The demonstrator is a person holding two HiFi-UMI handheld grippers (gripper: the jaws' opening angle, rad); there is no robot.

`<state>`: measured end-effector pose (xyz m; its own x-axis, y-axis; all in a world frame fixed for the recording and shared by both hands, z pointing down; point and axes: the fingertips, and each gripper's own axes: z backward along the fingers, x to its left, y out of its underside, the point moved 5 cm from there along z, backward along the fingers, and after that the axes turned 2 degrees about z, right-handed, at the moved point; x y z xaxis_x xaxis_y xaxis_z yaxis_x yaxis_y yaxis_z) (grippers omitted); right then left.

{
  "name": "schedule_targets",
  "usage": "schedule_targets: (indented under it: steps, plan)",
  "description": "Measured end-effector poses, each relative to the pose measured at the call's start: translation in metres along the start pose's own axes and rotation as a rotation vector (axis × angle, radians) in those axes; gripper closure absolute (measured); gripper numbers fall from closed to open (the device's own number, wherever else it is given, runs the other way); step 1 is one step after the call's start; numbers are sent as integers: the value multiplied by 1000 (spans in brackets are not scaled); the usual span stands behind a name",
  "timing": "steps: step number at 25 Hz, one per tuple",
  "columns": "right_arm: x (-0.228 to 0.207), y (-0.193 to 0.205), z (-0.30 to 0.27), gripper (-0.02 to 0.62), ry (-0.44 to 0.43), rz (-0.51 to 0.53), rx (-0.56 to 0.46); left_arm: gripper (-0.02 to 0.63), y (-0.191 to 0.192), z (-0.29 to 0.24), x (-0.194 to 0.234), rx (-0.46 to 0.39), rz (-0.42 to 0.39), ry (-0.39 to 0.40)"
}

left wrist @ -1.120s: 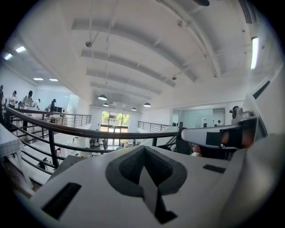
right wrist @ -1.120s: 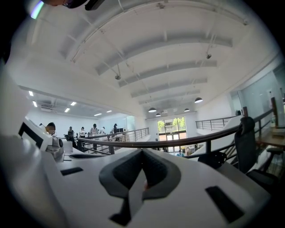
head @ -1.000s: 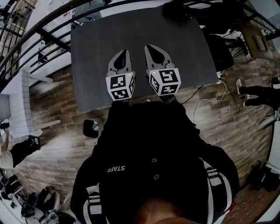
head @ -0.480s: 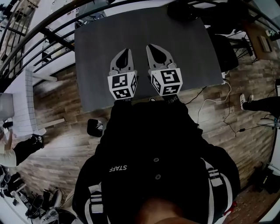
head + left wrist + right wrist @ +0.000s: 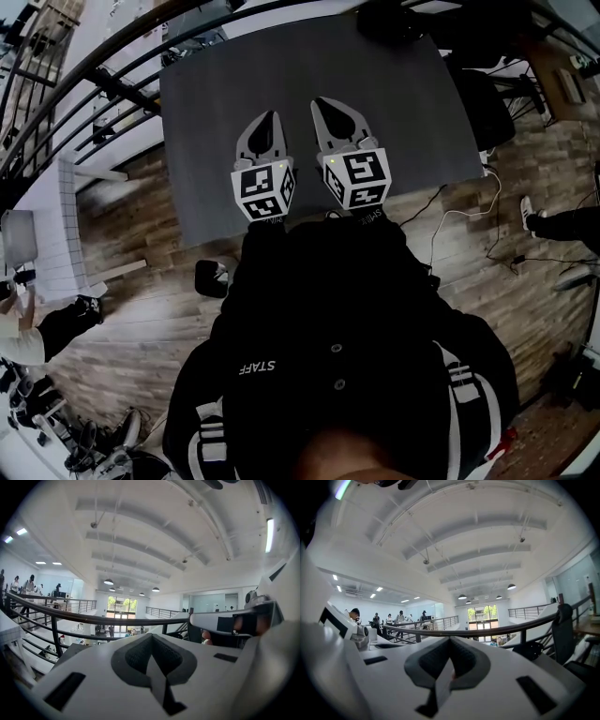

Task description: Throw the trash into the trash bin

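My left gripper (image 5: 266, 119) and right gripper (image 5: 329, 103) hang side by side over the near part of a dark grey table (image 5: 216, 84), both pointing away from me and nearly level. In the left gripper view the jaws (image 5: 150, 638) are pressed together with nothing between them. The same holds in the right gripper view (image 5: 451, 641). I see no piece of trash in any view. A small dark round container (image 5: 212, 278) stands on the wooden floor left of my body; I cannot tell whether it is the bin.
A black railing (image 5: 103, 80) runs behind and to the left of the table. Dark chairs (image 5: 478, 103) stand at its right side, and cables (image 5: 469, 211) trail over the floor there. A person's shoe (image 5: 534, 216) shows at the far right, and equipment lies at the lower left.
Both grippers keep their place over the table and stay shut. Only the head view drifts slightly.
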<state>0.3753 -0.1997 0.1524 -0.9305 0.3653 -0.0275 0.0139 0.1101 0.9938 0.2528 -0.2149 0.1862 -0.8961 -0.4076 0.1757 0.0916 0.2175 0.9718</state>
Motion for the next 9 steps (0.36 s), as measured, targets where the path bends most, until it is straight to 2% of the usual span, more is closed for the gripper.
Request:
schedule_targets:
  steps: [9]
  plan:
    - [1, -1, 1, 580, 0, -2, -2, 605, -1, 3, 1, -1, -1, -5]
